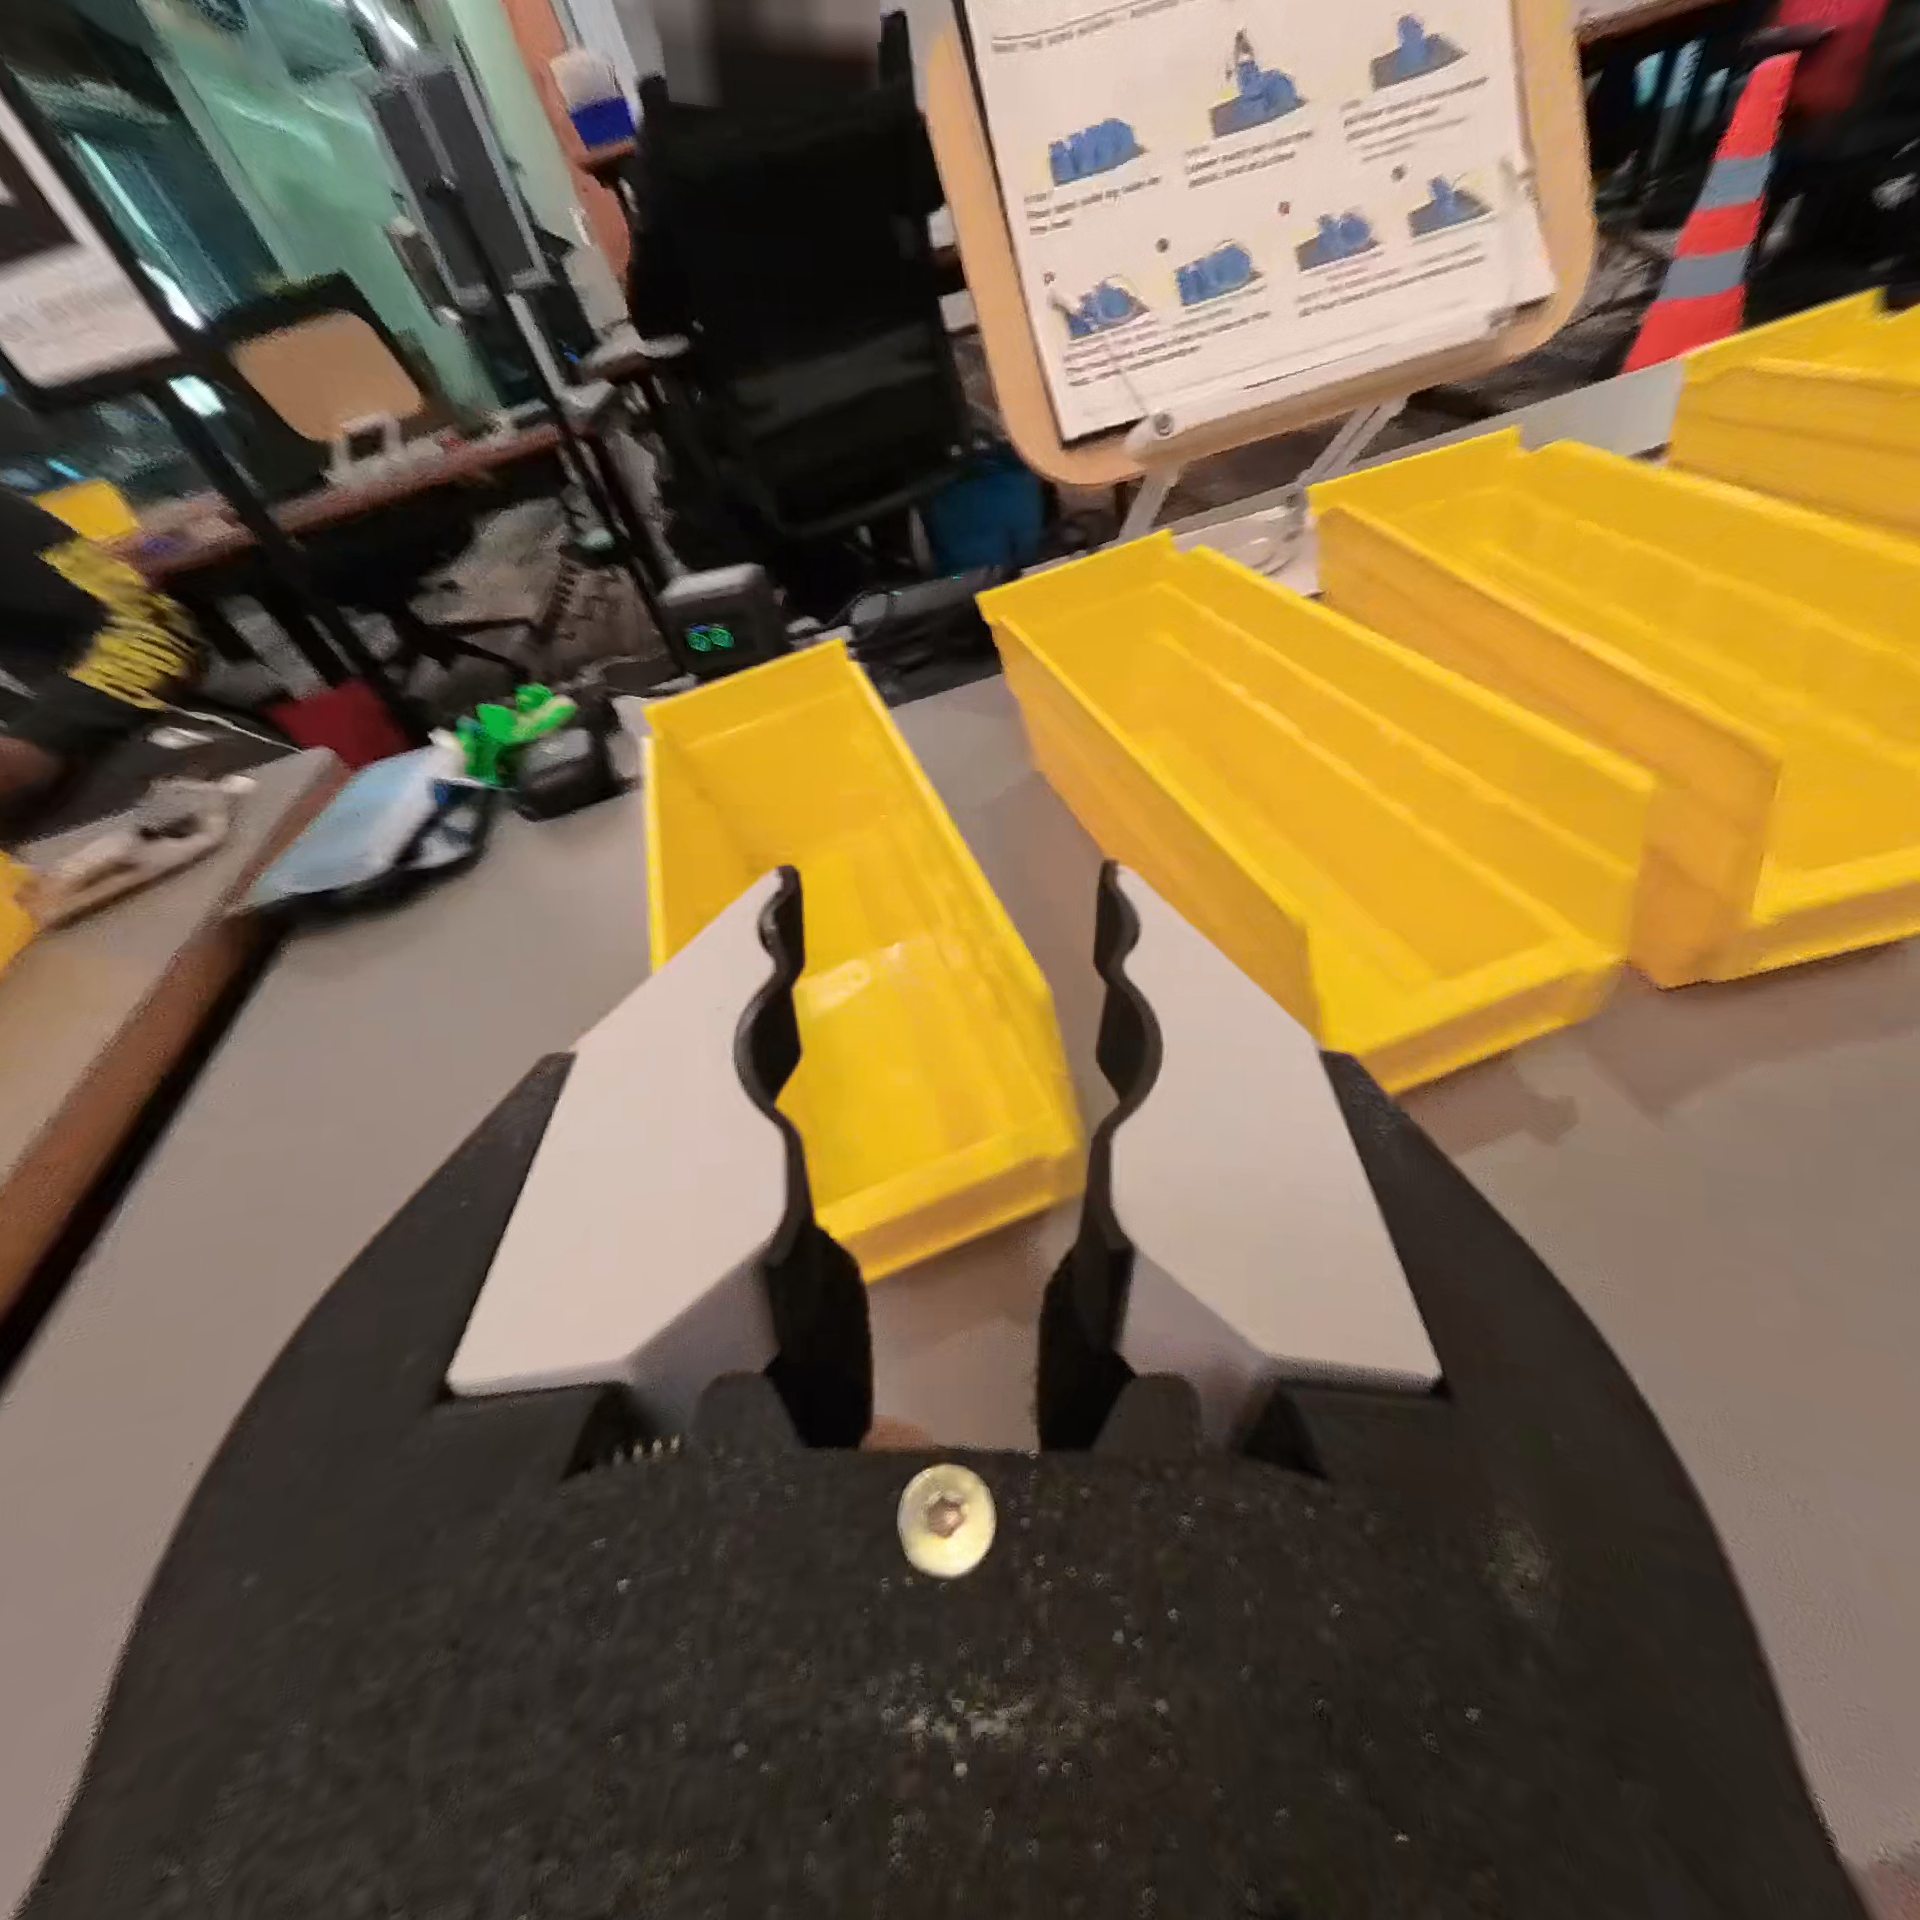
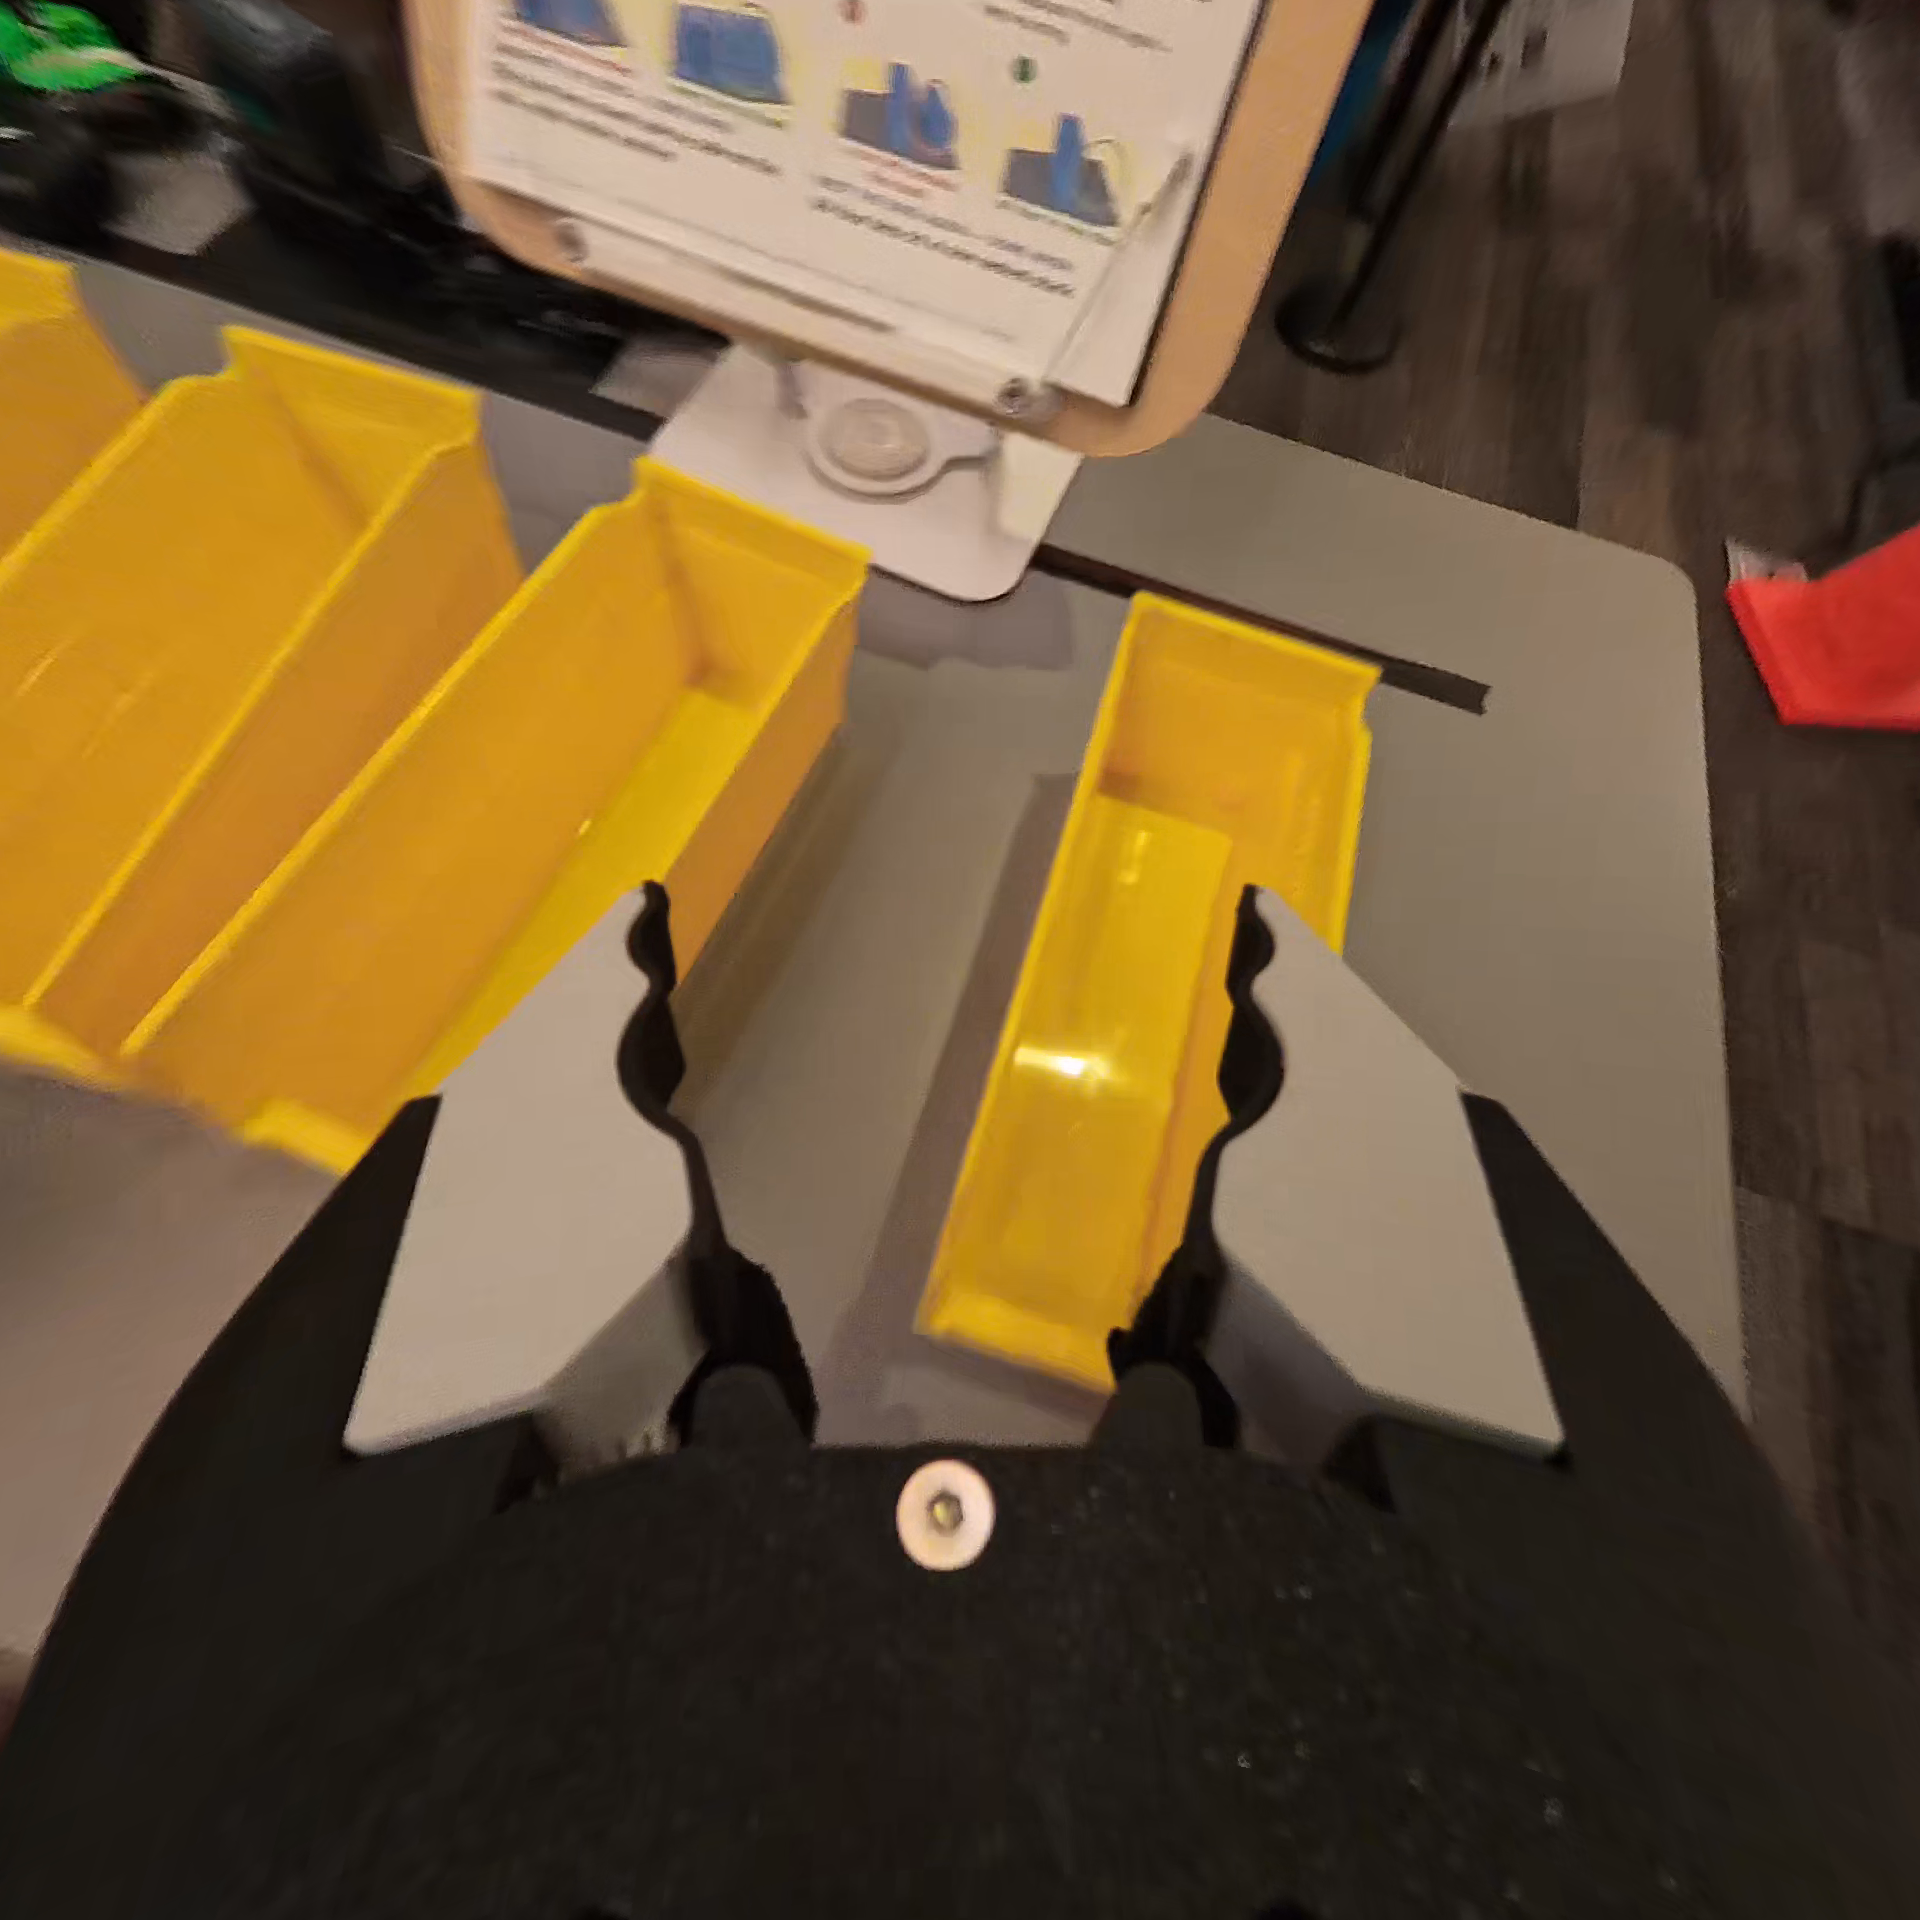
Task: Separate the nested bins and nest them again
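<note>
Several long yellow bins lie apart, side by side, on the grey table [image 1: 1621,1278]. In the left wrist view the nearest narrow bin [image 1: 758,790] lies straight ahead. My left gripper [image 1: 948,883] is open and empty, its tips above that bin's near half. Two wider bins [image 1: 1309,810] [image 1: 1621,665] lie to its right, and another bin [image 1: 1808,416] lies at the far right. In the right wrist view my right gripper [image 2: 951,899] is open and empty above the table [image 2: 1517,894], between a narrow bin [image 2: 1153,966] on its right and a wider bin [image 2: 468,821] on its left. Another bin [image 2: 197,634] lies further left.
A wooden board with an instruction sheet [image 1: 1257,197] stands on a white base [image 2: 883,468] at the table's back edge. An orange cone [image 1: 1714,208] stands beyond the table. Clutter lies on a side table at the left [image 1: 364,821]. The table's right edge [image 2: 1704,935] drops to the floor.
</note>
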Motion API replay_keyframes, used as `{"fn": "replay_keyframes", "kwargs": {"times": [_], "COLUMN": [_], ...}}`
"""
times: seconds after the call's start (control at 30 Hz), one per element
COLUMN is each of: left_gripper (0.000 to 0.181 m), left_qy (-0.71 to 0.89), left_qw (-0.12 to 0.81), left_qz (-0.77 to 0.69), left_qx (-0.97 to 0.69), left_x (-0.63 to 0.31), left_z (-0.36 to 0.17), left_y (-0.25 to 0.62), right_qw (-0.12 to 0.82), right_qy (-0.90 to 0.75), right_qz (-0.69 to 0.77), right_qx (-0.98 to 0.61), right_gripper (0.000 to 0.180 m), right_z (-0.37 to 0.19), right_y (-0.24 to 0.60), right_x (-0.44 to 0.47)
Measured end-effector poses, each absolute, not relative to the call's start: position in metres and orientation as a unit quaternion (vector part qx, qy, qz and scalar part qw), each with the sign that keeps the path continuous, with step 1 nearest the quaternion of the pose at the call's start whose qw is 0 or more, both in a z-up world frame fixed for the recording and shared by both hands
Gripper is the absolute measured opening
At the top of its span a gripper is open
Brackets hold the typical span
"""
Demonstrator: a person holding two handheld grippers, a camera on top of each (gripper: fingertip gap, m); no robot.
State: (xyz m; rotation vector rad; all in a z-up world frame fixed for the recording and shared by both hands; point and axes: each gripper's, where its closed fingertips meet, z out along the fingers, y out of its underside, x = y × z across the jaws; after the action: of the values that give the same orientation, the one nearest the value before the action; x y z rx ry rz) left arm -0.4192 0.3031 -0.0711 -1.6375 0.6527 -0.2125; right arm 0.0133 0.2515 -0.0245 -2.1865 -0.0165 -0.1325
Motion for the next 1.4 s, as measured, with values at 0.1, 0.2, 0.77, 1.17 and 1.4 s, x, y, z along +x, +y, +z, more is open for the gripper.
{"fn": "replay_keyframes", "kwargs": {"times": [0.1, 0.2, 0.77, 1.17, 1.4], "left_gripper": [0.06, 0.06, 0.05, 0.048, 0.049], "left_qy": [0.274, 0.277, 0.269, 0.246, 0.238], "left_qw": [0.608, 0.586, 0.511, 0.512, 0.513], "left_qz": [-0.163, -0.175, -0.182, -0.185, -0.185], "left_qx": [-0.728, -0.741, -0.796, -0.802, -0.804], "left_x": [-0.413, -0.418, -0.435, -0.453, -0.45], "left_z": [-0.069, -0.085, -0.129, -0.128, -0.128], "left_y": [0.287, 0.269, 0.255, 0.244, 0.25], "right_qw": [0.507, 0.504, 0.513, 0.53, 0.533], "right_qy": [0.0, 0.007, 0.051, 0.043, 0.021], "right_qz": [-0.012, 0.019, 0.076, 0.057, 0.056], "right_qx": [-0.862, -0.863, -0.854, -0.845, -0.844], "right_gripper": [0.09, 0.087, 0.078, 0.077, 0.068], "right_z": [-0.053, -0.106, -0.15, -0.146, -0.146], "right_y": [0.192, 0.138, 0.108, 0.122, 0.114], "right_x": [-0.033, -0.067, -0.065, -0.065, -0.071]}}
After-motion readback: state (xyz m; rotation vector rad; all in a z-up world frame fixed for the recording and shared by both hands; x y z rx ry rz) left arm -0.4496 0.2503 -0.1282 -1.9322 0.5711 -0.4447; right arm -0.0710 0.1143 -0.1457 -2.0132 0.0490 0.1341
